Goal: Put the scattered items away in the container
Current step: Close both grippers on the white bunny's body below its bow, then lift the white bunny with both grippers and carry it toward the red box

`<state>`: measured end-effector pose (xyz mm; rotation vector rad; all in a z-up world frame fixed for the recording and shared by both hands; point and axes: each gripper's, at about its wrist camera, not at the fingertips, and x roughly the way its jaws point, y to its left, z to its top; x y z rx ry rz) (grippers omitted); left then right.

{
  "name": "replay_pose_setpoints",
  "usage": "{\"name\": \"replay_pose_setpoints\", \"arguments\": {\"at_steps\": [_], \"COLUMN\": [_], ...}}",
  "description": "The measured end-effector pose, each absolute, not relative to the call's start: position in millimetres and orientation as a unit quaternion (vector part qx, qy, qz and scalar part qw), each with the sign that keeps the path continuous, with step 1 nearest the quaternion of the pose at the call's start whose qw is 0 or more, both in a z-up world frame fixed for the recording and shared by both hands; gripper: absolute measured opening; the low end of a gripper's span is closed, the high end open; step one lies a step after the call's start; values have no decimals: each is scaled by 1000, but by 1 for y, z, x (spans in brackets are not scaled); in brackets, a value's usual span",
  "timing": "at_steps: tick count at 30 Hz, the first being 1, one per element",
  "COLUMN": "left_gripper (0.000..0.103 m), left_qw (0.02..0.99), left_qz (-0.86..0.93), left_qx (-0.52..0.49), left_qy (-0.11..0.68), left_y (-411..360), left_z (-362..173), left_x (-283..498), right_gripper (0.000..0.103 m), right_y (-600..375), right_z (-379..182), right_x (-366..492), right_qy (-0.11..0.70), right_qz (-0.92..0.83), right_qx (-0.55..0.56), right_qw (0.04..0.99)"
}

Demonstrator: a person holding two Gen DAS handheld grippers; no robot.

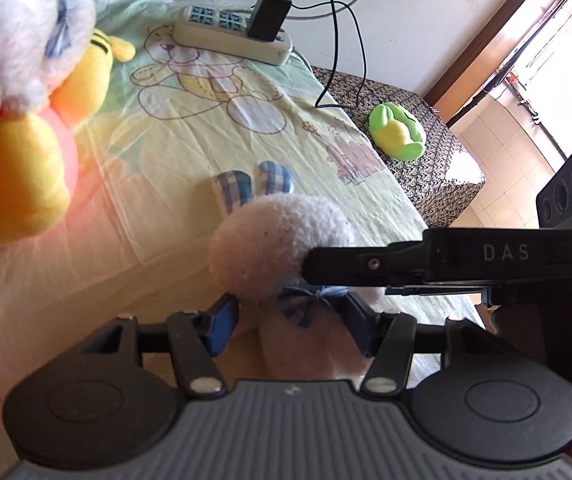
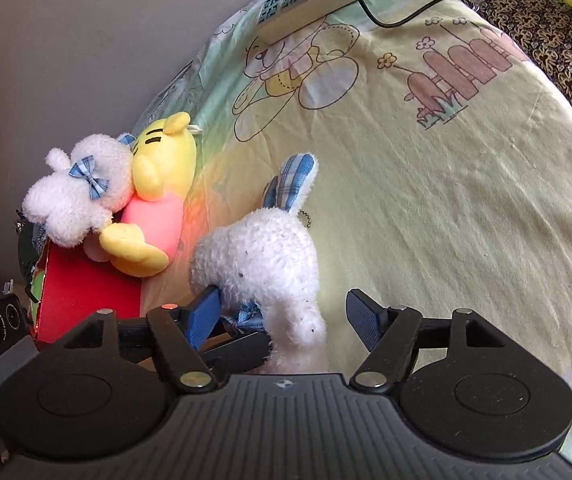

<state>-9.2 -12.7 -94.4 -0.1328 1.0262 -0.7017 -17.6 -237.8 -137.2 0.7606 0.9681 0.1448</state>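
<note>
Sunlit window [image 1: 542, 40] lights tiled floor [image 1: 498, 184] (pale wall [image 1: 406, 8] behind).

Bed sheet [image 1: 189, 152], pale yellow-green with cartoon bear print, fills mid frame. Power strip [image 1: 221, 32] lies on it at top centre, black charger [image 1: 269, 14] plugged in, its black cable [image 1: 338, 40] looping right onto the dark patterned cover [image 1: 438, 160]. Tiled floor [image 1: 498, 160] and window [image 1: 558, 40] at right.

- left tool [image 1: 292, 322] at lower centre of its own view, blue pads closed in on something held between them
- right tool [image 2: 281, 320] at lower centre of its view, pads spread wide; its black finger crosses the left view's right side
</note>
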Motion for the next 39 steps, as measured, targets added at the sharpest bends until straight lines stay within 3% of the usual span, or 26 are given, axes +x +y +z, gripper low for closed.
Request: {"name": "replay_pose_setpoints", "arguments": {"at_steps": [4, 6, 14, 21, 23, 32, 39], "left_gripper": [59, 59, 55, 53, 57, 59, 52], "left_qw": [804, 806, 816, 818, 819, 816, 818], "left_qz": [-332, -332, -332, -334, -336, -345, -337], "left_qx": [-79, -72, -50, -63, -62, -27, -33], "left_qy": [487, 485, 471, 463, 460, 462, 465], "left_y": [-16, -21, -25, -19, -19, -34, -29], "left_z": [-98, -98, -95, -91, -89, -93, -91], "left_x": [-13, -15, -24, -27, -27, -23, -26], "right_gripper": [70, 48, 48, 64, 65, 47, 46], "right_y": [-232, -222, -216, -230, -236, -233, -226], "right_z": [-138, -137, -135, -121, -118, -126, -123], "right_x": [-16, -13, -12, -20, -25, -27, -28], "right_qy": [450, 462, 472, 457, 443, 443, 444], "right_qz": [81, 93, 92, 72, 61, 65, 76], "right_qx": [352, 324, 291, 322, 331, 342, 312], "right_qw": [817, 821, 827, 826, 831, 826, 836]}}
